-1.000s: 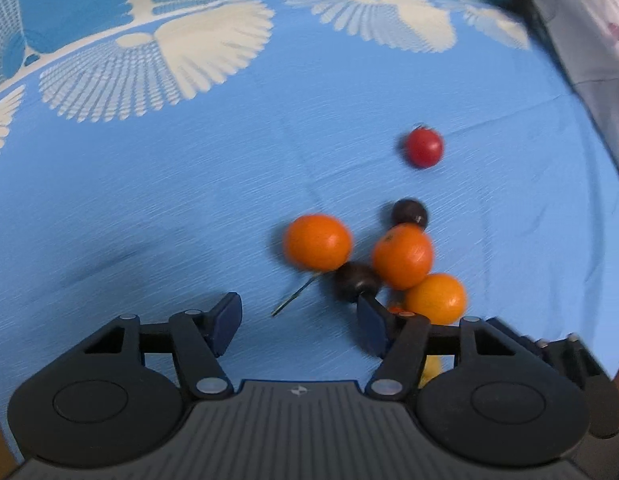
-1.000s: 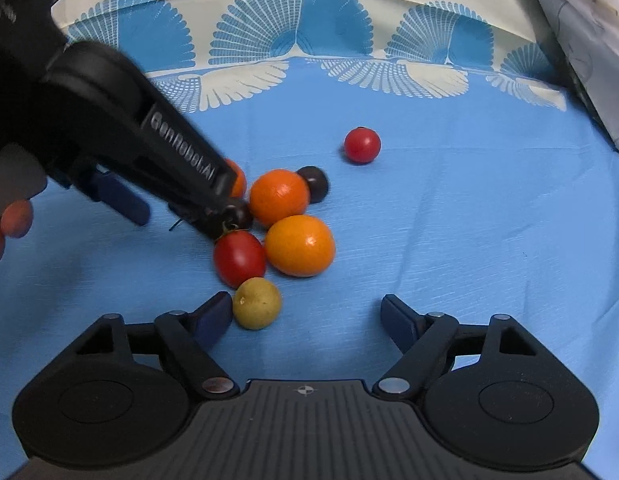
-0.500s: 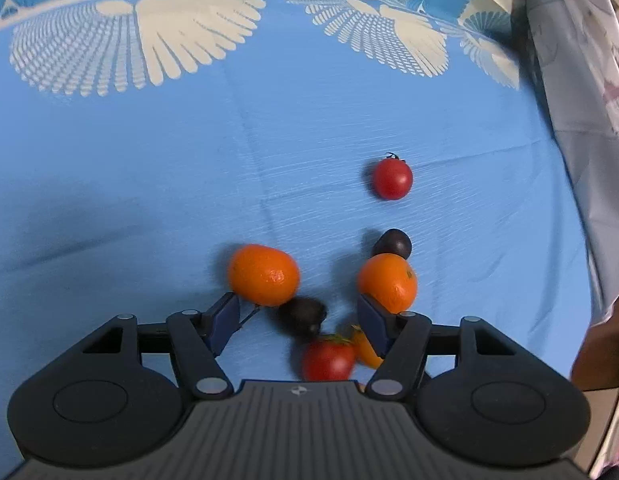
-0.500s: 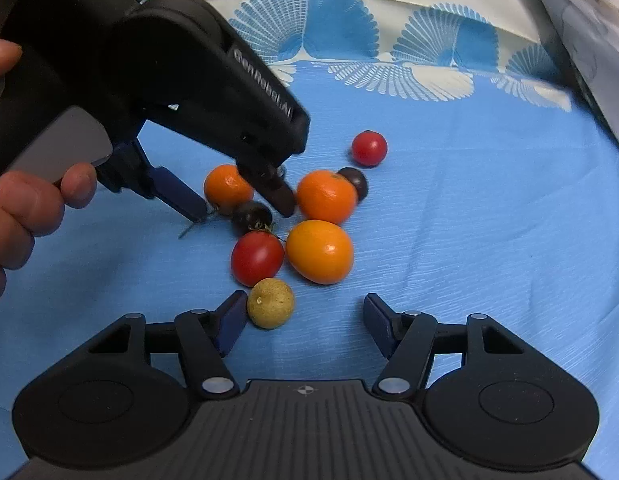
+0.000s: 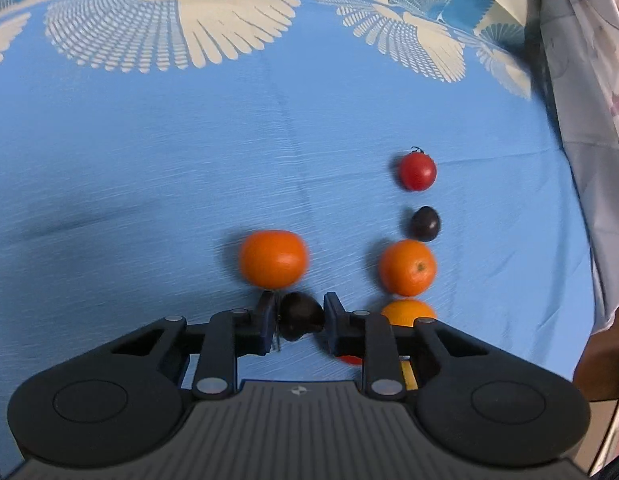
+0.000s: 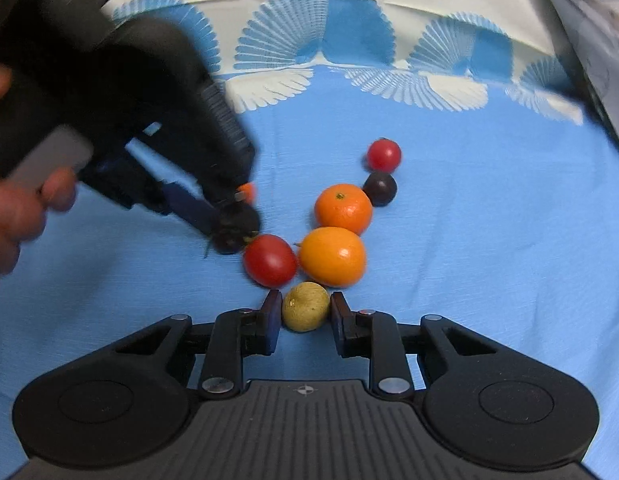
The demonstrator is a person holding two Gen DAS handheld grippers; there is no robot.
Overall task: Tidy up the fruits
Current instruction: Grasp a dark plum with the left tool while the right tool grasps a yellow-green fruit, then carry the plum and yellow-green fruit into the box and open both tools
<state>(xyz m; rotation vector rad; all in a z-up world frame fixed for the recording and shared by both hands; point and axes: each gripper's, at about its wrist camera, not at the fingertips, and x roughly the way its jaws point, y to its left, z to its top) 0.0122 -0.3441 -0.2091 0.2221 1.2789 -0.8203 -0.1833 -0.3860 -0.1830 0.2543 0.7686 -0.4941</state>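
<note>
**Fruits bunched on the blue cloth, a small one between each pair of fingers**

Fruits lie on the blue cloth (image 5: 149, 184) with its white fan print, which covers the whole surface I see from both wrists. My left gripper (image 5: 298, 316) shows large and blurred in the right wrist view, a hand (image 6: 17, 216) around its handle. Its fingers (image 5: 265, 320) are clamped on a dark plum (image 5: 297, 315), low over the cloth. My right gripper (image 6: 303, 312) has its fingers (image 6: 271, 316) narrowed around a yellow-green fruit (image 6: 305, 306); the left one touches it, but on the right I cannot tell whether a sliver of gap remains.

Biggest of the fruits is the oval orange (image 6: 332, 256), just beyond the yellow-green one, touching a round mandarin (image 6: 343, 210) behind it. A third orange (image 5: 274, 258) sits just ahead of my left fingers, apart from the others. A red tomato (image 6: 270, 260) lies beside the oval orange, close to the plum I hold. Further back, a second dark plum (image 6: 380, 189) rests against the mandarin, and a small red tomato (image 6: 384, 155) sits just past it.
</note>
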